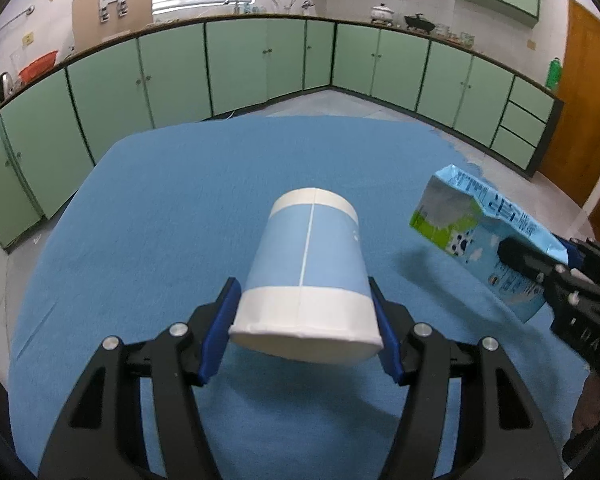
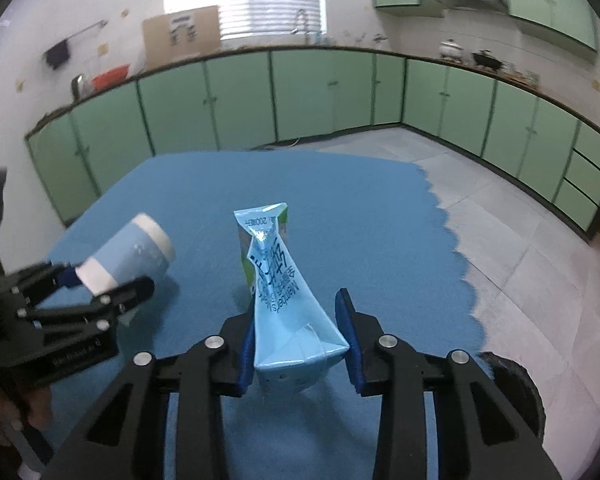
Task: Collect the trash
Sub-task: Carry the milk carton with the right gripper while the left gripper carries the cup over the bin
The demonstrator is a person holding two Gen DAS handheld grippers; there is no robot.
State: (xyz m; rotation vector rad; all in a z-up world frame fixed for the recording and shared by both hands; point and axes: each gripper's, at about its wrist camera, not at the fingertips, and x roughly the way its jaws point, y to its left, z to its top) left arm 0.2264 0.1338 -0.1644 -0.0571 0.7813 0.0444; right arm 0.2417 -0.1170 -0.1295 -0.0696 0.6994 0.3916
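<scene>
A blue-and-white paper cup point(image 1: 306, 264) lies on its side between the blue pads of my left gripper point(image 1: 306, 320), which is shut on its wide rim end and holds it above the blue tablecloth point(image 1: 160, 200). To the right, my right gripper point(image 1: 544, 252) holds a crushed light-blue milk carton point(image 1: 480, 232) tilted in the air. In the right wrist view the carton point(image 2: 280, 280) stands between the pads of the right gripper point(image 2: 300, 320), which press on its base. The left gripper point(image 2: 104, 280) with the cup point(image 2: 128, 254) is at the left.
Green cabinets point(image 1: 240, 68) line the far walls, with tiled floor point(image 2: 500, 220) beyond the cloth's right edge. A brown door point(image 1: 588, 100) stands at the far right. A dark round object point(image 2: 512, 384) sits near the table's right edge. A person's hand point(image 2: 4, 420) grips the left tool.
</scene>
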